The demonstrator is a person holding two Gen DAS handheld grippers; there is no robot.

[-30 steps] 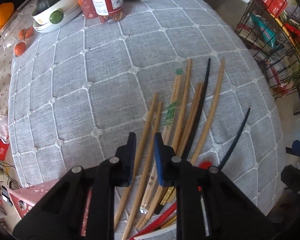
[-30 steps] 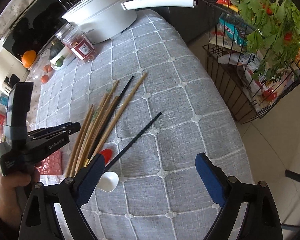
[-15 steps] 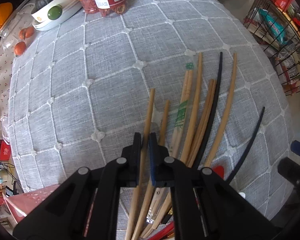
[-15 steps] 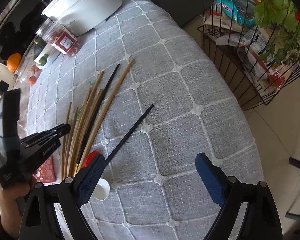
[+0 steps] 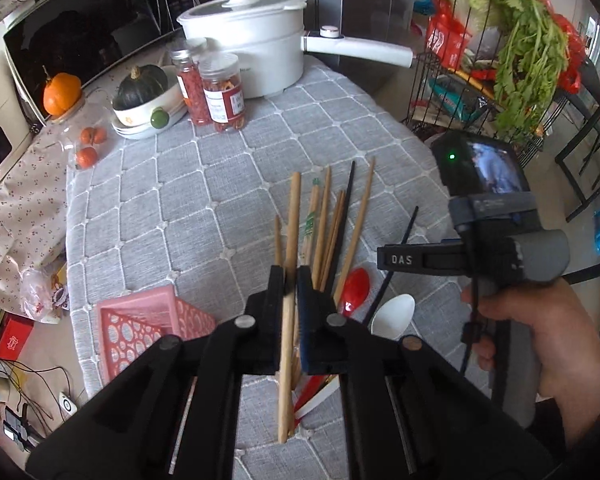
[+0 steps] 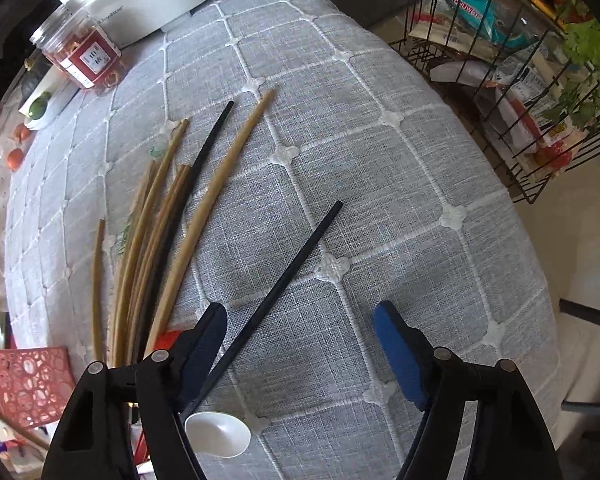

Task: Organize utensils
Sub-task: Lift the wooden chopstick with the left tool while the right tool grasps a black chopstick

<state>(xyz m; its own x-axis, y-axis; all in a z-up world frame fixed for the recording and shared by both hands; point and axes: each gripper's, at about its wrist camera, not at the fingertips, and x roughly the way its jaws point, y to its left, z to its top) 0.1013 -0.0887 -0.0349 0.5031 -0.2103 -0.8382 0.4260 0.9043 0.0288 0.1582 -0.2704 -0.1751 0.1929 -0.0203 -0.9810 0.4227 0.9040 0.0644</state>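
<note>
My left gripper (image 5: 291, 280) is shut on a wooden chopstick (image 5: 293, 216) and holds it lifted above the grey quilted tablecloth (image 5: 172, 200). Several wooden chopsticks (image 5: 324, 224) and a black chopstick (image 5: 345, 208) lie fanned out below it. A lone black chopstick (image 6: 284, 280) lies apart to the right. A red spoon (image 5: 356, 284) and a white spoon (image 6: 218, 434) lie near the front. My right gripper (image 6: 300, 320) is open and empty, low over the lone black chopstick. A pink perforated basket (image 5: 152, 320) stands at the front left.
A white pot (image 5: 252, 56) with a long handle, two jars (image 5: 220, 96), a bowl with a green squash (image 5: 144, 96) and small oranges (image 5: 88, 148) stand at the back. A wire rack with greens (image 5: 520, 60) stands past the table's right edge.
My left gripper closed on one wooden chopstick and lifted it off the cloth, tilting up. My right gripper moved lower and closer to the lone black chopstick, still open.
</note>
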